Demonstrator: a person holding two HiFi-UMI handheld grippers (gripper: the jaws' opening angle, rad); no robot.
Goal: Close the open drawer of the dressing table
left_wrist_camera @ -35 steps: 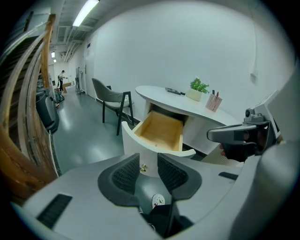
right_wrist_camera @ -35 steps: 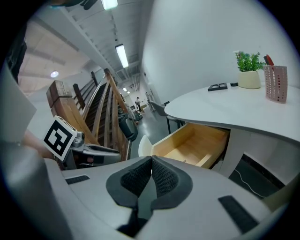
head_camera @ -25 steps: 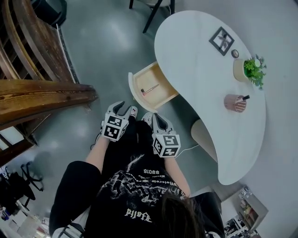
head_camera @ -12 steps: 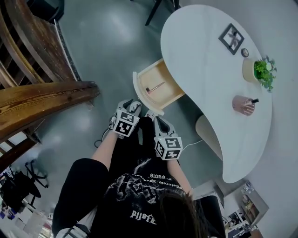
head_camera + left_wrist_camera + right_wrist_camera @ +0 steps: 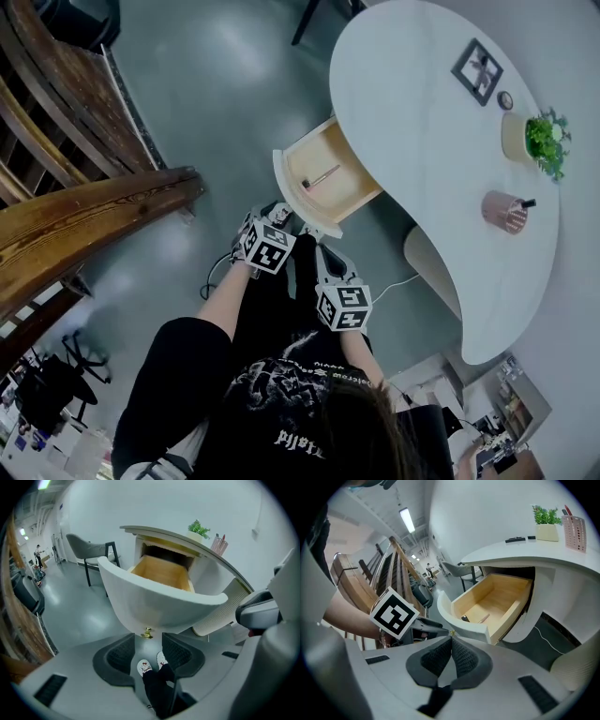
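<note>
The dressing table [image 5: 441, 141] has a white curved top. Its wooden drawer [image 5: 323, 178] stands pulled out, with a slim stick-like item [image 5: 322, 177] inside. In the left gripper view the drawer's curved white front [image 5: 159, 602] fills the middle, and its small brass knob [image 5: 147, 633] sits just beyond my left gripper [image 5: 147, 649]. Its jaws have just been opening; nothing is between them. My left gripper [image 5: 279, 216] hovers at the drawer front. My right gripper [image 5: 451, 654] is shut on nothing and stays a little back from the drawer [image 5: 492, 602], beside the left one.
A wooden stair rail [image 5: 84, 216] runs along the left. On the tabletop stand a photo frame [image 5: 478, 70], a potted plant [image 5: 530, 136] and a pink pen holder [image 5: 506, 211]. A cable [image 5: 398, 281] lies on the grey floor. A chair [image 5: 89, 550] stands beyond the drawer.
Both grippers have dropped and moved closer to the drawer front; the left one now sits right at it. The left jaws stand wider apart.
</note>
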